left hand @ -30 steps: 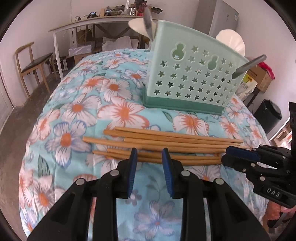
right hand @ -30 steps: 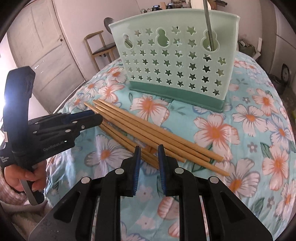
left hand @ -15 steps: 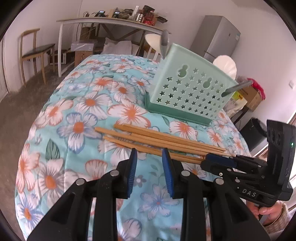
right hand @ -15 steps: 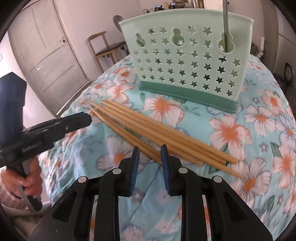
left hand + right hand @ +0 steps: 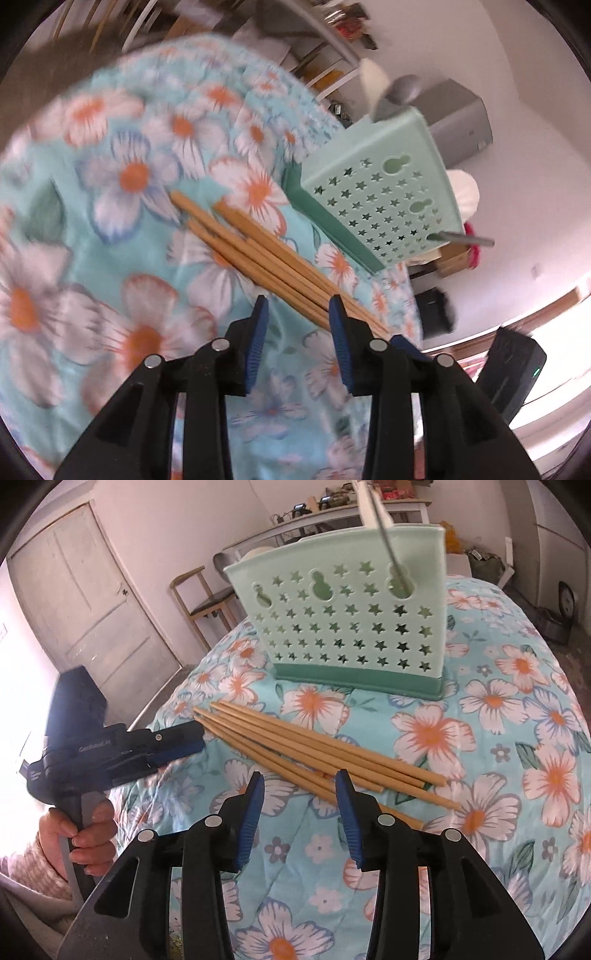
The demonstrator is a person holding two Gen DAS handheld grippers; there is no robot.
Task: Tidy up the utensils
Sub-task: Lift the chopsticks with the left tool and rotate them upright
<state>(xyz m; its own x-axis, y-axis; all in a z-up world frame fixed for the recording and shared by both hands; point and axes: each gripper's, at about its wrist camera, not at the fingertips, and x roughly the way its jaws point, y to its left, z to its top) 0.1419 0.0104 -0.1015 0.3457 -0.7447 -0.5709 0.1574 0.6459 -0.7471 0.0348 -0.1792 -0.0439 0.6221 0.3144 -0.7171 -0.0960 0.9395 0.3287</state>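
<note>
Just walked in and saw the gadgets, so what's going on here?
A person holds a gripper in each hand over wooden chopsticks lying on the floral cloth before a green utensil holder. The left gripper and right gripper have just been opening; neither holds anything. A few utensils already stand in the holder.

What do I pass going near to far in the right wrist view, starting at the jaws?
right gripper → chopsticks on the floral cloth → green holder → chair and long table by the back wall.
</note>
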